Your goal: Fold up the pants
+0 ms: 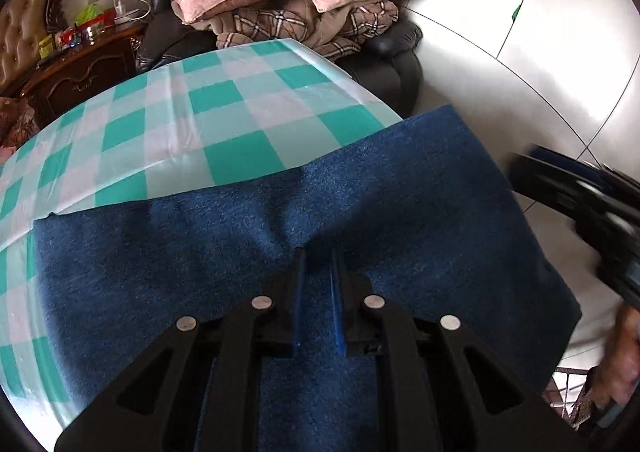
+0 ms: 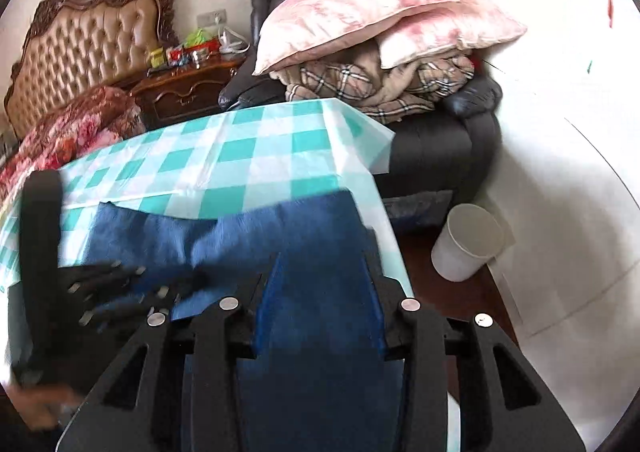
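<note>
Lying flat — blue pants [image 1: 248, 236] on checked tablecloth [image 1: 224, 120], puckered mid-fabric.

There are no words, numbers, brands or signs to read in either view. Small bright packets [image 2: 180, 52] sit on the wooden bedside cabinet [image 2: 188, 92], up at about eleven o'clock in the right wrist view, but they are too small and blurry to make out any print.
</note>
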The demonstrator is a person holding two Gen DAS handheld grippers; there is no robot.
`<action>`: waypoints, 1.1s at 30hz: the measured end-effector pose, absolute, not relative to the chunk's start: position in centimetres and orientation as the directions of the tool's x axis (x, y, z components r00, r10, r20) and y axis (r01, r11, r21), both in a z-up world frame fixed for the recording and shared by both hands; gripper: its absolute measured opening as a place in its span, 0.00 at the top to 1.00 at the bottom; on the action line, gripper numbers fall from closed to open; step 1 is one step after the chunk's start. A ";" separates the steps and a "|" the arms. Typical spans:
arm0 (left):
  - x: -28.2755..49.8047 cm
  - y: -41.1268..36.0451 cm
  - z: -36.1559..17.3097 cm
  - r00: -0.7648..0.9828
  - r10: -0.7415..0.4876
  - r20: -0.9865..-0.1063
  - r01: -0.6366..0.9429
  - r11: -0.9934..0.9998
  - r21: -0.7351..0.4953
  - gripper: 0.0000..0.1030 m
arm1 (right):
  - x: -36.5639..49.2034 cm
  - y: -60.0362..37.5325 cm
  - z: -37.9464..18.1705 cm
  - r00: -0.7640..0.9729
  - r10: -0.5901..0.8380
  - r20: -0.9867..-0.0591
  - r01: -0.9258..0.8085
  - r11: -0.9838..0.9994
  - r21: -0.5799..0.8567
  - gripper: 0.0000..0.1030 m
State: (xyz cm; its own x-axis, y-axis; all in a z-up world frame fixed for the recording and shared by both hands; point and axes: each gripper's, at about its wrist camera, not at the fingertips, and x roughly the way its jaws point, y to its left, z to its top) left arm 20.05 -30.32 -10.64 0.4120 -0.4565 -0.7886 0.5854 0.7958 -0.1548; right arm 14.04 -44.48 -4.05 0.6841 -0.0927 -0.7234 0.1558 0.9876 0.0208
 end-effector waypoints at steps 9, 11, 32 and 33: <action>16.2 -26.9 -10.2 0.462 -0.425 -0.778 0.542 0.830 -0.132 0.67 | 15.6 -45.2 -7.6 0.605 -0.139 -0.784 0.179 0.983 -0.036 0.64; 15.3 -27.1 -10.3 0.464 -0.429 -0.775 0.566 0.816 -0.113 0.67 | 14.7 -44.7 -7.0 0.626 -0.140 -0.767 0.178 0.983 -0.035 0.63; 9.0 -22.4 -6.9 0.555 -0.419 -0.719 0.504 0.857 -0.110 0.22 | 7.0 -42.5 -9.0 0.561 -0.262 -0.785 0.277 0.953 -0.120 0.51; 8.6 -22.3 -7.0 0.558 -0.414 -0.719 0.503 0.858 -0.104 0.13 | 6.8 -42.4 -9.0 0.561 -0.265 -0.784 0.275 0.953 -0.125 0.51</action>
